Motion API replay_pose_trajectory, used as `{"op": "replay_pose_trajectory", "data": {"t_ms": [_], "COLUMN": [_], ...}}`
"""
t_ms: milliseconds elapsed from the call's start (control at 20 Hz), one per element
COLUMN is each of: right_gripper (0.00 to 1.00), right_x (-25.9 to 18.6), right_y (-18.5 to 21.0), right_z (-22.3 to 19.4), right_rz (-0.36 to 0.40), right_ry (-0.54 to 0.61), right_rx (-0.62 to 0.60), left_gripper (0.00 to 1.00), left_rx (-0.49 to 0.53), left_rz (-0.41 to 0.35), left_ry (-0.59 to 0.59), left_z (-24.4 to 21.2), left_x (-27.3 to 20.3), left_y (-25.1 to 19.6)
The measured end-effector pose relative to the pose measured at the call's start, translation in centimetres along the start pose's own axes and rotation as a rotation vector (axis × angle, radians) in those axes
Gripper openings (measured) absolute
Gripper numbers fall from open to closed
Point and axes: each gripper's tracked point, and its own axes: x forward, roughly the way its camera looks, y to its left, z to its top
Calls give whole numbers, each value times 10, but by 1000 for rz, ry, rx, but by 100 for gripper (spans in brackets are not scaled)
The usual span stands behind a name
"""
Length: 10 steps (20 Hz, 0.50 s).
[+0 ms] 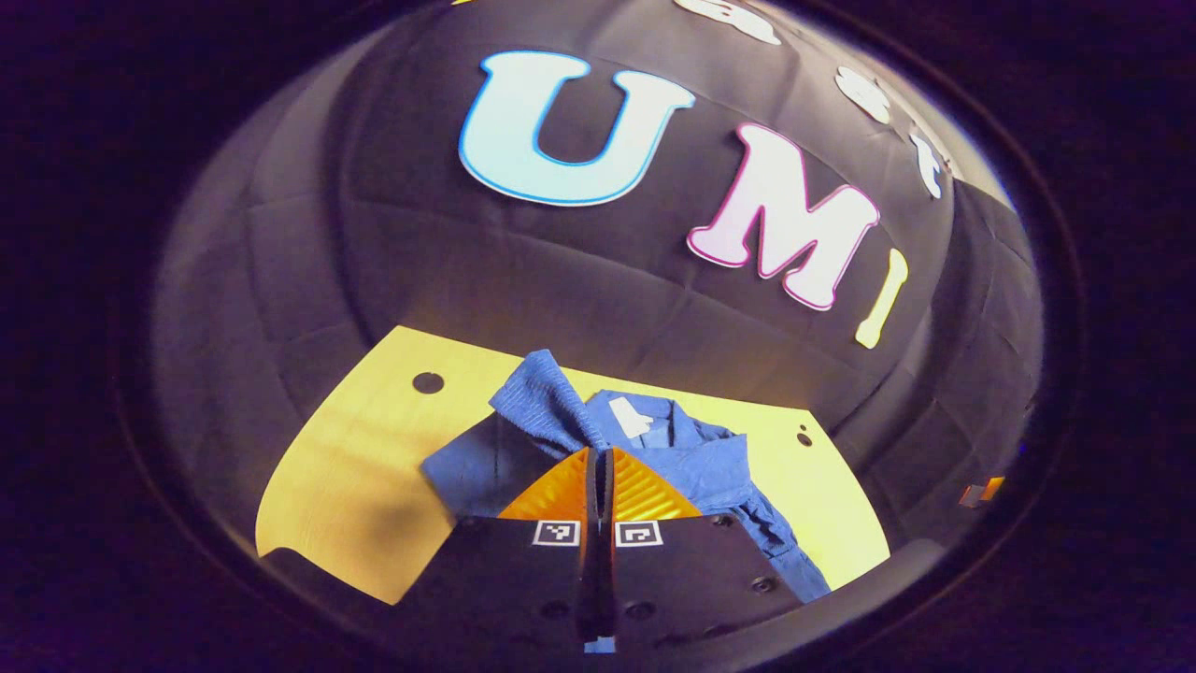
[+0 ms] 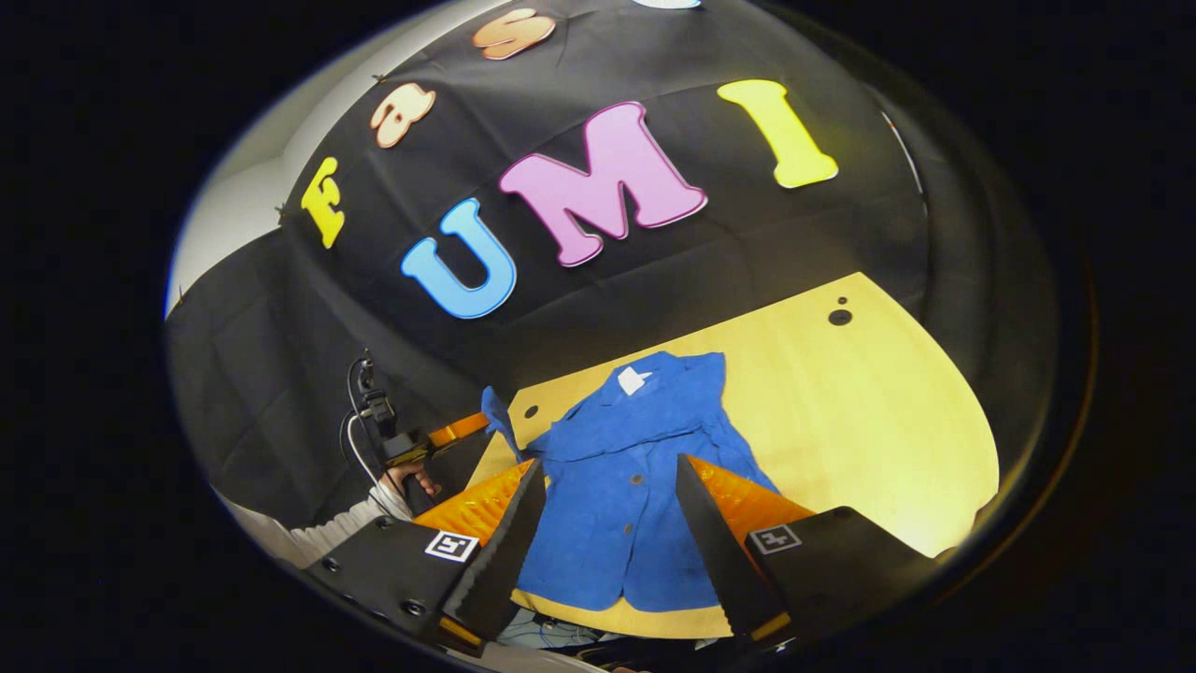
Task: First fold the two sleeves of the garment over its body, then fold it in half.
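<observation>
**Operator:** Tongs first. My left tongs (image 1: 598,467) are pressed together on a fold of cloth, the sleeve (image 1: 542,397) of the blue garment (image 1: 691,458), and it rises from the tips toward 11 o'clock in the left gripper view. My right tongs (image 2: 607,509) stand wide, with nothing between them, above the lower half of the garment.

**Colleague:** Where does the garment lie?

**Operator:** On the yellow counter (image 2: 869,411). In the right gripper view its body is spread flat, buttons up, with the collar at 12 o'clock and the hem at 6 o'clock, near the counter edge. At 9 o'clock in that view I see the left tongs and the hand (image 2: 411,477) that holds them, with the sleeve lifted off the counter.

**Colleague:** How will it handle?

**Operator:** I judge it light and soft; it hangs and wrinkles, so it will not keep a shape. For me the cuff end of a sleeve is the good place to hold. For the half fold, I would take the hem corners.
</observation>
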Motion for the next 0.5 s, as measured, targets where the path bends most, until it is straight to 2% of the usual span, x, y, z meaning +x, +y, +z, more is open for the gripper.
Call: {"op": "replay_pose_trajectory", "data": {"t_ms": [100,250,350,500], "right_gripper": [89,89,89,89], "right_x": [-11,-25,-30,-36], "right_y": [-23,-53,-70,-93], "right_z": [2,2,2,4], "right_rz": [-39,-80,-100,-120], "right_ry": [-9,-8,-4,2], "right_rx": [10,38,52,74], "left_gripper": [0,0,0,0], "left_rx": [27,89,137,234], "left_rz": [-31,-16,-30,-51], "left_ry": [32,77,135,215], "left_z": [-4,-15,-28,-49], "left_x": [32,87,122,164], "left_y": [-38,-83,-112,-138]}}
